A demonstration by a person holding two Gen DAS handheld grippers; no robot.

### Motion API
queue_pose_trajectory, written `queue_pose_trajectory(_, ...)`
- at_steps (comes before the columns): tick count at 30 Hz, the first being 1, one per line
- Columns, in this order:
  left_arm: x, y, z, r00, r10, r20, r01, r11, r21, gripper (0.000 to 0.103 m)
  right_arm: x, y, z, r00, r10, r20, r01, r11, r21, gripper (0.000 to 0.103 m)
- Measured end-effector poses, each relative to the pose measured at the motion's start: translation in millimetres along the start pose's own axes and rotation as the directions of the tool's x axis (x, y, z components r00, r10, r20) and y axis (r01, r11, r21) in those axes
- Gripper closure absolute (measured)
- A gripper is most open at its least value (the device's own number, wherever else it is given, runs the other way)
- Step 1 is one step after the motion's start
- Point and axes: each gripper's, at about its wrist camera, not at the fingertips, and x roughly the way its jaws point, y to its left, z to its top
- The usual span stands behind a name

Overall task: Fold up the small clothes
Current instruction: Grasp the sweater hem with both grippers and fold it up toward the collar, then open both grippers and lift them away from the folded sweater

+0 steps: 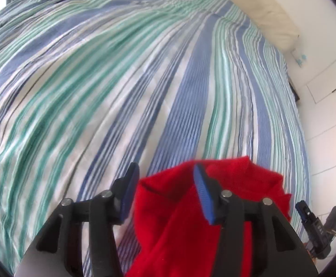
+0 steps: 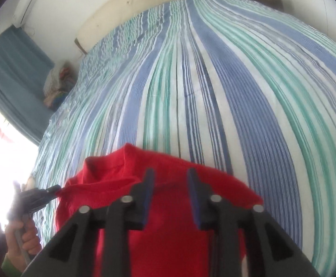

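Observation:
A red knitted garment (image 1: pixel 179 212) lies bunched on the striped bed near its front edge; it also shows in the right wrist view (image 2: pixel 168 230). My left gripper (image 1: pixel 165 173) is open, its blue pads (image 1: pixel 202 196) spread over the garment's left part. In the right wrist view the left gripper (image 2: pixel 54 190) touches the garment's left corner. My right gripper (image 2: pixel 170 177) is open above the garment's middle, with cloth under both fingers. In the left wrist view the right gripper (image 1: pixel 306 214) sits just right of the garment.
The bed has a blue, green and white striped sheet (image 1: pixel 121 80) and a cream headboard (image 2: pixel 126 7). A pile of colourful cloth (image 2: pixel 57 85) lies beside the bed by a blue curtain (image 2: pixel 13 69). White floor tiles (image 1: pixel 329 115) lie at the right.

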Motion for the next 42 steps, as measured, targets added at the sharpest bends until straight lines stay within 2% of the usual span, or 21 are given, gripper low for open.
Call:
queue_pose_trajectory(1,-11.3,1.9,-3.8,1.0,-0.014,0.026,0.014,1.0,0.015,0.04,-8.1,2.3,-0.5,1.0,0.0,0.023,0.0,1.0,-0.021,0.065)
queue_pose_trajectory(3,-27.4,-3.2,-17.4,0.998,-0.036,0.052,0.032,0.997,0.075,0.038,-25.7,10.1,-5.6,0.999,0.007,0.05,-0.002,0.996,-0.089,0.064)
queue_pose_trajectory(6,-33.4,-22.7,-53.6,0.991,-0.131,-0.006,0.129,0.969,0.212,0.017,-46.6,25.4,-31.0,0.994,0.109,-0.009,-0.109,0.974,-0.201,0.064)
queue_pose_trajectory(8,-23.4,-31.7,-79.9,0.992,-0.111,-0.054,0.123,0.947,0.298,0.011,-50.6,32.2,-57.6,0.981,0.175,-0.085,-0.191,0.949,-0.251,0.05)
queue_pose_trajectory(9,-15.0,-31.9,-90.7,0.996,-0.055,-0.071,0.075,0.939,0.335,0.011,-48.8,32.2,-73.4,0.977,0.179,-0.116,-0.204,0.942,-0.265,0.046)
queue_pose_trajectory(10,-5.0,-27.3,-96.1,0.997,0.015,-0.081,0.014,0.938,0.345,0.015,-45.5,29.5,-88.6,0.976,0.161,-0.147,-0.198,0.939,-0.283,0.043)
queue_pose_trajectory(11,0.8,-20.2,-97.0,0.993,0.065,-0.094,-0.031,0.946,0.322,0.026,-40.2,24.0,-102.5,0.978,0.114,-0.175,-0.164,0.938,-0.305,0.043)
queue_pose_trajectory(12,-0.7,-9.2,-96.1,0.992,0.077,-0.105,-0.045,0.96,0.275,0.03,-35.5,16.2,-113.4,0.98,0.041,-0.192,-0.103,0.94,-0.325,0.044)
queue_pose_trajectory(13,-8.5,-0.1,-95.5,0.993,0.054,-0.104,-0.03,0.974,0.225,0.031,-35.7,6.7,-121.1,0.98,-0.015,-0.197,-0.052,0.943,-0.328,0.049)
queue_pose_trajectory(14,-21.1,5.9,-97.1,0.996,0.021,-0.089,-0.004,0.983,0.186,0.029,-44.7,-1.0,-125.1,0.982,-0.019,-0.186,-0.039,0.952,-0.304,0.055)
queue_pose_trajectory(15,-35.9,8.3,-101.6,0.997,-0.009,-0.07,0.021,0.985,0.17,0.027,-59.4,-5.2,-127.3,0.987,-0.011,-0.163,-0.035,0.961,-0.276,0.055)
queue_pose_trajectory(17,-64.7,5.2,-119.0,0.998,-0.043,-0.037,0.049,0.979,0.196,0.014,-95.5,-6.0,-135.8,0.994,-0.001,-0.106,-0.028,0.963,-0.268,0.049)
queue_pose_trajectory(18,-77.6,1.8,-131.2,0.999,-0.048,-0.023,0.052,0.973,0.224,0.013,-113.0,-7.0,-142.2,0.997,0.011,-0.081,-0.033,0.96,-0.279,0.046)
queue_pose_trajectory(21,-103.1,-10.1,-173.4,1.0,-0.026,-0.005,0.026,0.952,0.305,0.011,-156.2,-7.9,-178.0,1.0,0.012,-0.019,-0.017,0.944,-0.329,0.035)
queue_pose_trajectory(24,-114.4,-18.9,-218.1,1.0,0.003,0.02,-0.01,0.936,0.353,0.011,-173.7,-13.5,-222.6,0.999,-0.04,-0.002,0.036,0.923,-0.384,0.034)
queue_pose_trajectory(28,-108.8,-16.8,-265.9,0.997,0.075,0.034,-0.082,0.923,0.375,0.011,-180.2,-34.4,-271.0,0.991,-0.124,0.049,0.133,0.914,-0.384,0.034)
queue_pose_trajectory(30,-97.1,-16.4,-274.3,0.994,0.099,0.037,-0.105,0.922,0.372,0.011,-177.9,-40.5,-276.7,0.986,-0.161,0.052,0.169,0.921,-0.351,0.034)
queue_pose_trajectory(32,-88.9,-17.2,-281.7,0.99,0.119,0.073,-0.138,0.91,0.391,0.01,-182.5,-40.2,-271.2,0.986,-0.144,0.079,0.163,0.929,-0.332,0.034)
queue_pose_trajectory(35,-65.1,-14.1,-291.9,0.984,0.162,0.079,-0.18,0.885,0.43,0.004,-186.7,-32.1,-266.6,0.978,-0.152,0.146,0.196,0.908,-0.371,0.03)
queue_pose_trajectory(39,-64.0,-6.2,-301.7,0.984,0.119,0.136,-0.166,0.889,0.426,0.001,-162.1,-44.3,-274.6,0.976,-0.197,0.094,0.218,0.906,-0.363,0.029)
queue_pose_trajectory(42,-63.7,-6.3,-302.4,0.983,0.113,0.144,-0.165,0.888,0.43,0.001,-153.7,-51.3,-280.3,0.98,-0.178,0.093,0.2,0.912,-0.357,0.024)
